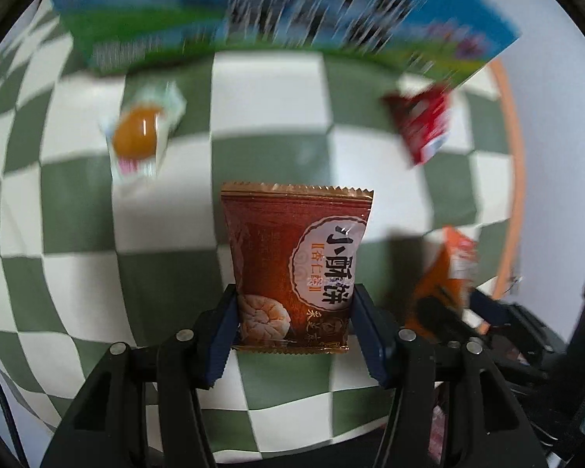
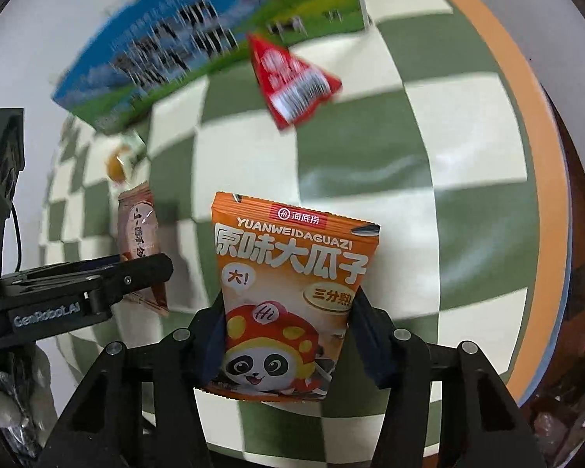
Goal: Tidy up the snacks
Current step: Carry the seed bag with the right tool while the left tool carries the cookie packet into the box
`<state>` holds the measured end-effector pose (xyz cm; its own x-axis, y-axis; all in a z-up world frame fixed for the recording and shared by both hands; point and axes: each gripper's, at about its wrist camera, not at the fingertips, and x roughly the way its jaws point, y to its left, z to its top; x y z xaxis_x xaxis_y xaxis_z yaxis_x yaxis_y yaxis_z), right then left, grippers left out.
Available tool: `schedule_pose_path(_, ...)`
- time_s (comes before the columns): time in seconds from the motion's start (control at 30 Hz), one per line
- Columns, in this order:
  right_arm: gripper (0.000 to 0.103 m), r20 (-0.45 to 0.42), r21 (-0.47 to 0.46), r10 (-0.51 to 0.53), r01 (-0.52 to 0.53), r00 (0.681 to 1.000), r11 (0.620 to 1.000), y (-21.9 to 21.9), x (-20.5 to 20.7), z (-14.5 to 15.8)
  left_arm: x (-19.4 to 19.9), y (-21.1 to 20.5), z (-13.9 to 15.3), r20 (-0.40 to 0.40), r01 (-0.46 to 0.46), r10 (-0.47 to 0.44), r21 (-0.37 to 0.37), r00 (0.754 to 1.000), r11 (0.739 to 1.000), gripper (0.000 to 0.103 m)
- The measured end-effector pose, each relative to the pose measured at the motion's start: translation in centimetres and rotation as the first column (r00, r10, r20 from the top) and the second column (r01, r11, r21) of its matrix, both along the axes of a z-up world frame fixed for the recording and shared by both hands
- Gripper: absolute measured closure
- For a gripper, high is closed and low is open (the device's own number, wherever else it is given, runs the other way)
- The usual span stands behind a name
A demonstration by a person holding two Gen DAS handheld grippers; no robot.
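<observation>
Between the blue pads of the left gripper (image 1: 294,323) stands a brown biscuit packet (image 1: 294,269), upright, its serrated top seal pointing away from the camera. Both pads press against the packet's lower side edges, so the jaws are clamped on it at a narrow setting, and the packet hangs clear above the green-and-white checked tablecloth (image 1: 269,117).

The right gripper (image 2: 288,335) likewise grips an orange sunflower-seed packet (image 2: 292,284) printed with a cartoon panda; its dark pads bear on the packet's lower flanks, and the bag is pinched in slightly there. This packet is also upright, above the cloth.

In the right wrist view the left gripper appears at the left edge, its black finger crossing in front of the brown packet. In the left wrist view the orange packet shows at the lower right, just beside the right gripper's black frame.

Farther off on the cloth lie a clear-wrapped snack with an orange-yellow centre (image 1: 140,132) on the left and a red triangular packet (image 1: 425,124) on the right, well apart from each other. Behind them stands a large blue-and-green box (image 1: 253,23), blurred, along the far side of the table. An orange rim (image 2: 526,124) edges the round table on the right.
</observation>
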<state>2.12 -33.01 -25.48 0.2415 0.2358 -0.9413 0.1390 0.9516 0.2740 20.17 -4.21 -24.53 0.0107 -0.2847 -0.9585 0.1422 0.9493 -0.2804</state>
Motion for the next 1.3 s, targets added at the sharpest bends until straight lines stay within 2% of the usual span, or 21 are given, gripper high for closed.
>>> schedule_pose_path(0.17,0.045,0.088,0.063,-0.021,0.016,0.996,0.998,-0.6,2.1,4.5,3.0,0.2,7.5,0.112,-0.003,0.013,-0.090,0.994,0.996,0.050)
schedule_pose_path(0.27,0.045,0.159,0.088,-0.022,0.008,0.987,0.996,-0.3,4.5,8.0,6.9,0.9,11.5,0.162,0.006,0.016,-0.134,0.987,0.991,0.050)
schedule_pose_path(0.37,0.045,0.219,0.101,-0.015,-0.007,0.976,0.995,-0.1,7.6,11.2,10.2,1.3,13.9,0.179,0.001,0.029,-0.163,0.983,0.987,0.050)
schedule_pose_path(0.47,0.045,0.279,0.086,0.000,-0.025,0.960,0.996,-0.2,11.7,14.2,14.0,0.6,14.8,0.207,-0.004,0.033,-0.139,0.978,0.990,0.050)
schedule_pose_path(0.5,0.045,0.303,0.063,0.012,-0.033,0.953,0.997,-0.2,13.6,15.2,15.1,0.4,14.9,0.210,-0.008,0.035,-0.128,0.977,0.992,0.050)
schedule_pose_path(0.63,0.045,0.326,0.009,0.030,-0.035,0.945,0.999,1.0,20.7,16.1,20.9,0.0,14.3,0.192,-0.019,0.034,-0.083,0.981,0.996,0.050)
schedule_pose_path(0.73,0.045,0.297,-0.014,0.038,-0.035,0.954,0.999,0.9,25.5,15.8,24.9,0.1,13.3,0.149,-0.026,0.035,-0.060,0.988,0.998,0.050)
schedule_pose_path(0.9,0.045,0.211,-0.028,0.036,-0.031,0.977,0.999,0.9,32.6,13.1,30.6,-0.1,10.0,0.052,-0.052,0.054,-0.037,0.997,0.998,0.050)
schedule_pose_path(0.97,0.045,0.188,-0.048,0.042,-0.033,0.981,0.998,1.0,34.4,12.0,32.2,-0.3,8.8,0.035,-0.053,0.054,-0.008,0.998,0.999,0.050)
schedule_pose_path(1.17,0.045,0.126,-0.063,0.030,-0.022,0.992,0.998,0.5,37.9,8.7,34.7,-1.1,5.8,-0.048,-0.058,0.058,-0.001,0.997,0.998,0.049)
schedule_pose_path(1.3,0.044,0.107,-0.074,0.010,-0.003,0.994,0.997,0.0,39.1,7.3,35.6,-0.1,4.4,-0.043,-0.081,0.084,0.057,0.996,0.995,0.049)
